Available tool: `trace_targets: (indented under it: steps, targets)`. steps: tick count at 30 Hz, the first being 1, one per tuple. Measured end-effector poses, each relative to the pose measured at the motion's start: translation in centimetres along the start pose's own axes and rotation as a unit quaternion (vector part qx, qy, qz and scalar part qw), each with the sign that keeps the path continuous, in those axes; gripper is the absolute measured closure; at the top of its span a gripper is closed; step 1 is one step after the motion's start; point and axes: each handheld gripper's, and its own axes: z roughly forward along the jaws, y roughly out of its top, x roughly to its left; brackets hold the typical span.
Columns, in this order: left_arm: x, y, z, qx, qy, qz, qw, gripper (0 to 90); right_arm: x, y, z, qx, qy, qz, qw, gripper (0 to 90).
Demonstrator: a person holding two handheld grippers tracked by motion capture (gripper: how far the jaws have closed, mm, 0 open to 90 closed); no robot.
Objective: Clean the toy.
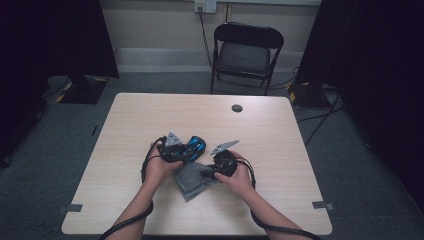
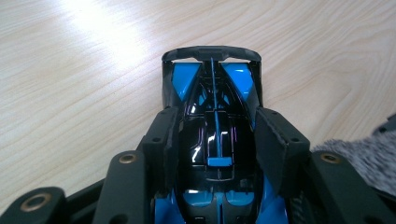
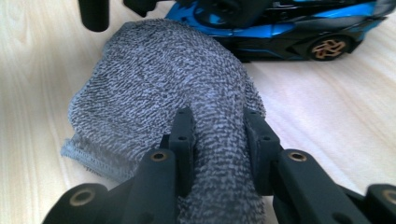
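Note:
A glossy blue and black toy race car point(image 1: 194, 147) point(image 2: 212, 140) point(image 3: 289, 25) rests on the wooden table point(image 1: 150, 120). My left gripper point(image 1: 182, 152) point(image 2: 215, 135) is shut on its body, one pad pressed against each side, the rear wing pointing away. A grey terry cloth point(image 1: 192, 179) point(image 3: 159, 88) lies just in front of the car. My right gripper point(image 1: 207, 175) point(image 3: 217, 135) is shut on a bunched fold of that cloth, which bulges up between the jaws. Part of the cloth point(image 2: 369, 156) shows at the right edge of the left gripper view.
A black folding chair point(image 1: 246, 52) stands beyond the far edge of the table. A round cable hole point(image 1: 237, 108) sits near the table's back. Dark stands and cables lie on the floor at both sides.

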Motion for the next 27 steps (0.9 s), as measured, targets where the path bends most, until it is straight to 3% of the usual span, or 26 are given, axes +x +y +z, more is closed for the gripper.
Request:
trace_targets:
  steps: [27]
  targets:
    - [0.0,-0.1,0.0,-0.005,0.001,-0.001,1.0000,51.3,-3.9,0.4,-1.2,0.001,-0.050,0.030,0.9983,68.1]
